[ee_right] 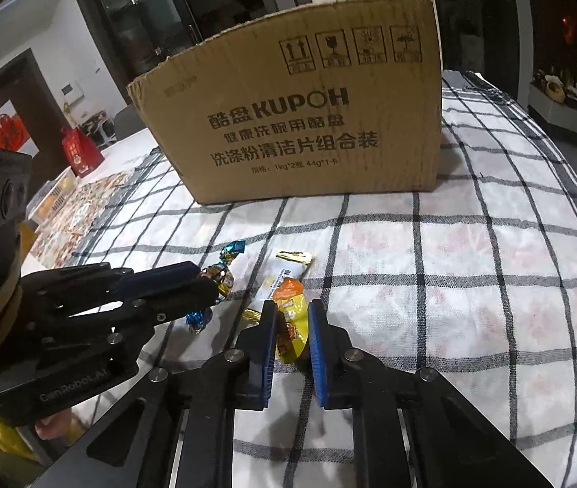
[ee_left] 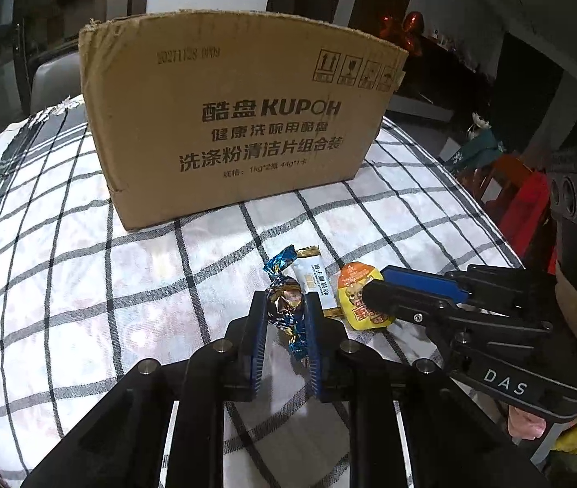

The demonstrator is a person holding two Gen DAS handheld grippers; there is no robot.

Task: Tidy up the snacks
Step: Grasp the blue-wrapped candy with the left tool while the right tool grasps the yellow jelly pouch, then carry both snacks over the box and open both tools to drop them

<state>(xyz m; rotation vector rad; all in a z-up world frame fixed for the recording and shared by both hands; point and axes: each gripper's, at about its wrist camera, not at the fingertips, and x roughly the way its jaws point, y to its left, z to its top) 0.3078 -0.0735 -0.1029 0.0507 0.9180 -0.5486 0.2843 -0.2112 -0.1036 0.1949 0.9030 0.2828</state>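
A candy in blue and gold foil (ee_left: pixel 286 303) lies on the checked tablecloth (ee_left: pixel 85 284), and my left gripper (ee_left: pixel 288 305) is shut on it. Just to its right, my right gripper (ee_right: pixel 292 317) is shut on a yellow snack packet (ee_right: pixel 288 325) with an orange top. A white stick packet (ee_left: pixel 313 278) with gold ends lies between the two snacks, under the yellow packet's edge. Each wrist view shows the other gripper too: the right gripper (ee_left: pixel 374 284) on the yellow snack packet (ee_left: pixel 359 301), the left gripper (ee_right: pixel 207 280) on the foil candy (ee_right: pixel 223 276). A hand shows behind each tool.
A brown cardboard box (ee_left: pixel 239 122) with printed text stands upright on the cloth just behind the snacks, its top edge torn. A red gift bag (ee_right: pixel 81 154) and patterned mats lie far left. The table edge curves away on the right, with red items (ee_left: pixel 528 203) beyond it.
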